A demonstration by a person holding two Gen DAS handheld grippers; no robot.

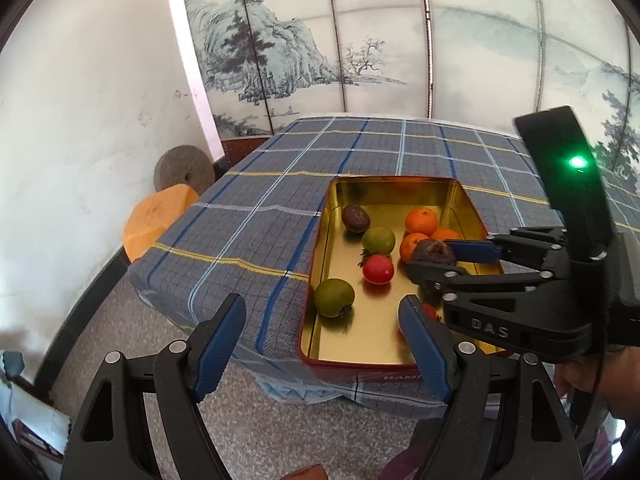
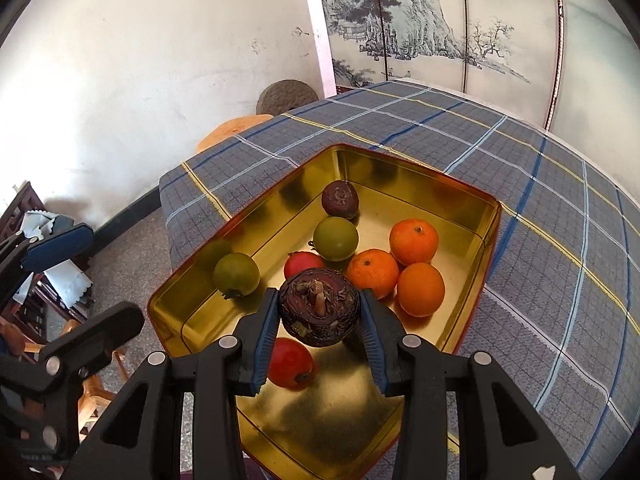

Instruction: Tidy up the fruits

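Observation:
A gold-lined tin [image 2: 420, 188] with a red outside stands on the plaid tablecloth [image 2: 520, 184]. Inside lie three oranges [image 2: 414, 241], two green fruits [image 2: 335, 239], two red fruits [image 2: 290, 362] and one dark brown fruit [image 2: 340, 199]. My right gripper [image 2: 320, 308] is shut on a second dark brown fruit [image 2: 319, 306], held above the near part of the tin. In the left wrist view this held brown fruit [image 1: 434, 251] hangs over the tin's [image 1: 394, 179] right side. My left gripper [image 1: 320, 308] stands open at the tin's near end with nothing between its fingers.
An orange stool [image 1: 160, 220] and a round millstone [image 1: 184, 168] sit by the white wall left of the table. A painted screen [image 1: 320, 48] stands behind. Wooden furniture [image 2: 24, 216] is at the far left. A person's hand [image 1: 616, 380] holds the right gripper.

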